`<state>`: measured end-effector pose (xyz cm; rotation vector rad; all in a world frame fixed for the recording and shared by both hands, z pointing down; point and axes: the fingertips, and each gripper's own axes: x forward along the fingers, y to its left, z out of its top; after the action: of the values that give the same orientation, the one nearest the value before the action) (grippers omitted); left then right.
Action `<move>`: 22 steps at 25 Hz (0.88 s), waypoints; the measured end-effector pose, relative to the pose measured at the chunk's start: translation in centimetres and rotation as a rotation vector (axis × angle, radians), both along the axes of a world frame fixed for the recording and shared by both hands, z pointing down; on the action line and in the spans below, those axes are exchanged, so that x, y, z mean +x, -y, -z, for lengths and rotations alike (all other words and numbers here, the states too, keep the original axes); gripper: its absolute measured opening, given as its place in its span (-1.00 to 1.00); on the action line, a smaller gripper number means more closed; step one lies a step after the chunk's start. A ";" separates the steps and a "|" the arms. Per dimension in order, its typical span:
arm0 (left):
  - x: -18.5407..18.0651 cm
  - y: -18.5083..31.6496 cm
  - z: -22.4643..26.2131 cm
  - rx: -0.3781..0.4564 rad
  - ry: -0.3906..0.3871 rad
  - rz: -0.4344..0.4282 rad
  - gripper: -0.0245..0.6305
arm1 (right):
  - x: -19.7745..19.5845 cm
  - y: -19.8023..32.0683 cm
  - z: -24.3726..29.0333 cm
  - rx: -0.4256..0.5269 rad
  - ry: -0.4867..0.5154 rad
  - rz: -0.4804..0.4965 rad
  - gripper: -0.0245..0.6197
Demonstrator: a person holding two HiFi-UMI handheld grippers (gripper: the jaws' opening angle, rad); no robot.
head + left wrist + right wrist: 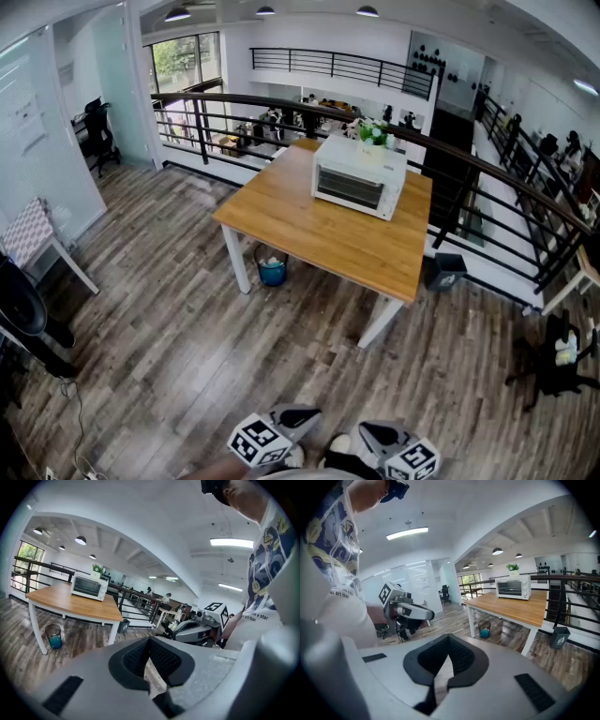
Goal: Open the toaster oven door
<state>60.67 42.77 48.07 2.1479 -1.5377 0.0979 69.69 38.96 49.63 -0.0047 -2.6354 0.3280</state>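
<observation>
A white toaster oven [359, 176] stands with its door closed at the far side of a wooden table [319, 230], several steps ahead of me. It also shows small in the left gripper view [89, 586] and the right gripper view [513, 588]. Both grippers are held low, close to the person's body and far from the table. The left gripper [151, 665] is shut with nothing in it, and the right gripper [446, 663] is shut and empty too. In the head view the left gripper [305, 412] and the right gripper [370, 433] sit at the bottom edge.
A blue bin [272, 267] stands under the table's left side, a dark bin [443, 270] by its right legs. A black railing [487, 169] runs behind and to the right of the table. A plant [373, 134] sits behind the oven. Wood floor [187, 319] lies between me and the table.
</observation>
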 end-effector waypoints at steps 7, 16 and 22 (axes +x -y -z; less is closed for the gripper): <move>-1.8 1.2 1.0 0.004 0.017 0.050 -0.92 | -2.7 2.2 0.0 0.026 0.083 0.053 -0.94; -2.5 5.8 1.7 -0.022 0.057 0.127 -0.92 | -4.6 7.3 -0.5 -0.060 0.118 0.115 -0.93; -2.9 10.5 1.7 0.008 0.101 0.145 -0.92 | -5.8 13.1 -2.0 -0.043 0.151 0.068 -0.59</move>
<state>57.79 32.29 46.37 2.0576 -1.7486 0.1537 63.88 25.85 51.67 -0.1379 -2.7692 0.3739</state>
